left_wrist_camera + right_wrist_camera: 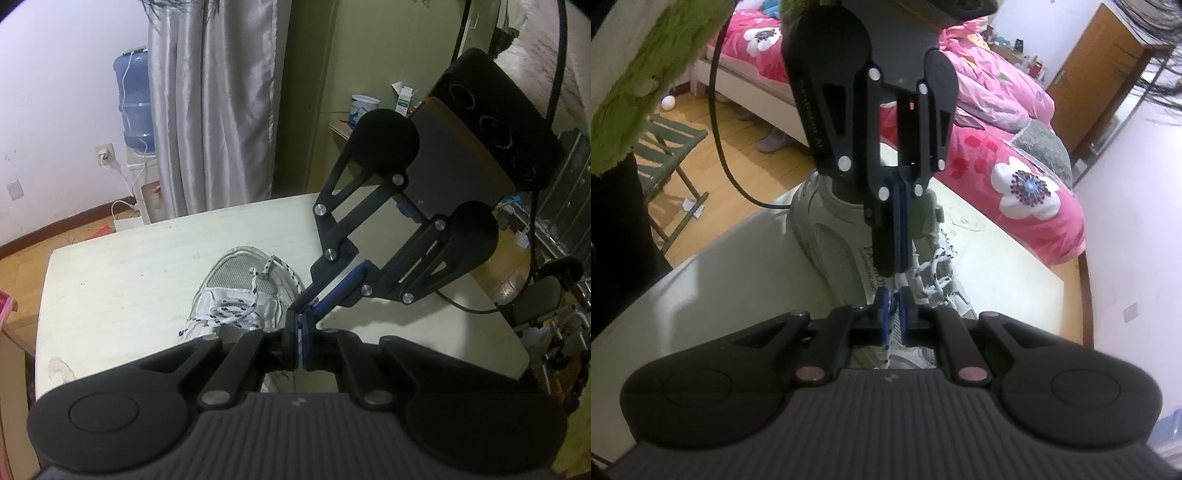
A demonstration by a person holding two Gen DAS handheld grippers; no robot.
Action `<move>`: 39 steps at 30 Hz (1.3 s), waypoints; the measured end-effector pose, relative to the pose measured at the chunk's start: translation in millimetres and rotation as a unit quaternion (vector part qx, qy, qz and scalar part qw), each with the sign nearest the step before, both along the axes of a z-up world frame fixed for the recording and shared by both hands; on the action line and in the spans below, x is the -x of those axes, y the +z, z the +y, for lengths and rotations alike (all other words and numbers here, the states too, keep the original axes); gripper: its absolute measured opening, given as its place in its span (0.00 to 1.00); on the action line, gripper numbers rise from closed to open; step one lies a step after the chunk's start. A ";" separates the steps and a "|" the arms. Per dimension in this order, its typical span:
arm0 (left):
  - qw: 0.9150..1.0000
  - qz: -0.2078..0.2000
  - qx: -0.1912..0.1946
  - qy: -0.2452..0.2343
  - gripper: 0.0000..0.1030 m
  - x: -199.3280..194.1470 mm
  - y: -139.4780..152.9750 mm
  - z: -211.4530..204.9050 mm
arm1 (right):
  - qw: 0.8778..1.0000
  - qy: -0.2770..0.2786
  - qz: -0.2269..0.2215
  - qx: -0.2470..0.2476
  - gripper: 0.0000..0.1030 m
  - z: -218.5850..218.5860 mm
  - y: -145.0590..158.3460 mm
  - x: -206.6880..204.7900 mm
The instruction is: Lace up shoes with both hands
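Left wrist view: the shoe (240,291) sits on the pale bench (122,280), toe pointing away, and its speckled lace (236,310) is crossed over the tongue with one loose loop sticking up near the toe; the left claw (298,341) looks pressed together, though I can't tell from here whether any lace is in it; the right claw (308,301) comes in from the right, tips shut right beside the left one.

Right wrist view: the right claw (894,308) is pinching a strand of lace that runs up between its blue pads (882,314); the left claw hangs above, shut over the tongue.

Handling guess: the lace is soft, light and floppy (braided, so probably not too slippery); grab it near the eyelet; the shoe is light and may slide if tugged.
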State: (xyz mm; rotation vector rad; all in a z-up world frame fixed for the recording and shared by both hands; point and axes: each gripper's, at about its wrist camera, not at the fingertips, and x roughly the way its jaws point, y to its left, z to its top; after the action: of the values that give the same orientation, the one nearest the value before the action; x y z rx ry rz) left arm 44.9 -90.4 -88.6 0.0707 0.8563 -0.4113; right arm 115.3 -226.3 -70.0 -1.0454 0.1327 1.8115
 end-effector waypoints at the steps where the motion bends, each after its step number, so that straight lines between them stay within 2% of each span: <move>1: 1.000 -0.001 0.001 0.000 0.02 0.2 0.7 0.0 | 1.000 0.002 -0.001 -0.001 0.05 0.0 -0.3 0.5; 14: 1.000 -0.001 -0.001 -0.001 0.02 1.5 1.2 0.5 | 1.000 0.013 -0.010 -0.016 0.05 -2.6 1.1 4.3; 25: 1.000 0.010 0.004 0.019 0.04 3.7 1.4 7.8 | 0.999 0.016 -0.021 -0.026 0.02 -0.4 1.9 8.6; 30: 0.999 0.017 0.008 0.040 0.16 4.8 4.1 12.9 | 0.999 0.012 -0.026 -0.029 0.02 0.9 1.7 9.1; 34: 0.999 0.015 0.002 0.052 0.18 7.8 8.7 13.3 | 0.999 -0.004 -0.035 -0.023 0.02 4.5 -2.3 7.3; 36: 0.998 0.008 -0.001 0.056 0.26 9.1 13.3 13.2 | 0.999 -0.013 -0.039 -0.022 0.02 6.4 -3.6 6.0; 37: 0.998 0.003 -0.004 0.060 0.36 9.3 15.7 13.6 | 0.999 -0.016 -0.040 -0.021 0.02 6.9 -4.3 5.9; 39: 0.997 -0.002 -0.008 0.071 0.39 8.7 19.9 15.9 | 0.999 -0.020 -0.042 -0.019 0.02 7.9 -5.3 5.5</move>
State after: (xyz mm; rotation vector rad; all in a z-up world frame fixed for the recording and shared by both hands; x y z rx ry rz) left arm 36.2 -74.5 -68.7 0.0249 0.8547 -0.2716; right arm 109.8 -218.4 -75.3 -1.0826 0.0668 1.7245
